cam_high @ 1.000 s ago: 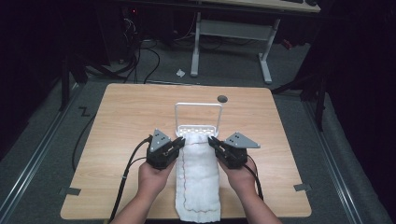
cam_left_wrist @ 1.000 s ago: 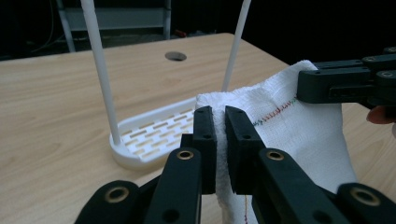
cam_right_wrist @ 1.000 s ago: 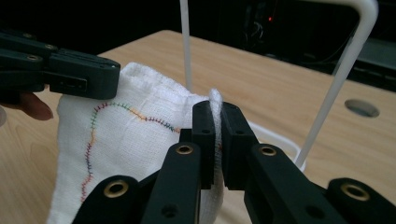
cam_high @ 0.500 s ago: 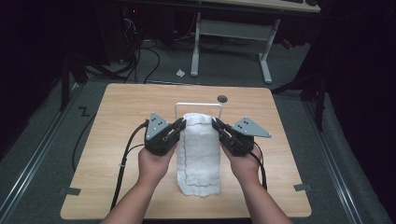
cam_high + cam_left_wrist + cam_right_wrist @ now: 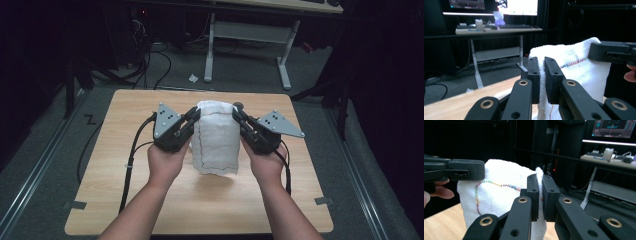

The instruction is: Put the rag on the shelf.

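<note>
White towel held aloft by both grippers above the table.

My left gripper and my right gripper each had their jaws closed on an upper corner of the white towel, which hung clear of the wooden table between them; in the gripper views only a thin fold of cloth sat between each pair of jaws. The likely failure, in my judgement, was a corner slipping free, since so little fabric was pinched and the hanging weight pulled downward; uneven spreading of my hands would add to that pull. Compared with half a second earlier, the towel had been lifted off the tabletop, and the white rack behind it was now hidden.
</note>
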Tool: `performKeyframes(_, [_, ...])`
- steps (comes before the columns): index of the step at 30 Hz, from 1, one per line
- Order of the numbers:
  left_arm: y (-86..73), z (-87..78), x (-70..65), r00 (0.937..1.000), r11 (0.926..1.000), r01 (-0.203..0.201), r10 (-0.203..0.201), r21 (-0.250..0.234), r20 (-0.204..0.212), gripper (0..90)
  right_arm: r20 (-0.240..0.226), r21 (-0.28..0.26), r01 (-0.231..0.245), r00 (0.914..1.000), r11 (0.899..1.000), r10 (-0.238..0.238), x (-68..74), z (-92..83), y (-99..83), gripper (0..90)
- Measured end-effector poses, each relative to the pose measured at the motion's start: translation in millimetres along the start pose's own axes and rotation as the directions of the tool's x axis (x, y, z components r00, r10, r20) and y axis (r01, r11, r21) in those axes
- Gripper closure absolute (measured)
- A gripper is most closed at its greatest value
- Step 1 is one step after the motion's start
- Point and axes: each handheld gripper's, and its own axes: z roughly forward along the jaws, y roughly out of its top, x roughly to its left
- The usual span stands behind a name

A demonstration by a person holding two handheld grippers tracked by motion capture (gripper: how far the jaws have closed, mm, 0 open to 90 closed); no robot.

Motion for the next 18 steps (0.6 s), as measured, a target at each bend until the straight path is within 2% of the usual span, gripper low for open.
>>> performKeyframes(5, [17.9, 5.4, 3.1, 0.9997, 0.9996, -0.019, 0.018, -0.023, -0.017, 83.6, 0.015, -0.016, 0.003, 0.9999, 1.000, -0.003, -6.3, 6.4, 13.0, 86.0])
performKeyframes(9, [27.1, 11.8, 6.9, 0.9988, 0.9991, -0.037, 0.036, -0.021, -0.032, 83.7, 0.020, -0.028, 0.003, 0.9998, 1.000, -0.002, -12.4, 11.6, 22.5, 85.9])
performKeyframes(11, [29.2, 15.5, 8.3, 0.9980, 0.9985, -0.050, 0.049, -0.023, -0.041, 83.7, 0.025, -0.029, 0.011, 0.9996, 1.000, -0.011, -13.8, 14.2, 26.4, 86.0])
performKeyframes(18, [32.5, 29.0, 14.8, 0.9977, 0.9986, -0.044, 0.043, -0.028, -0.053, 83.8, 0.041, -0.027, 0.021, 0.9989, 0.999, -0.020, -19.8, 24.5, 33.6, 86.0])
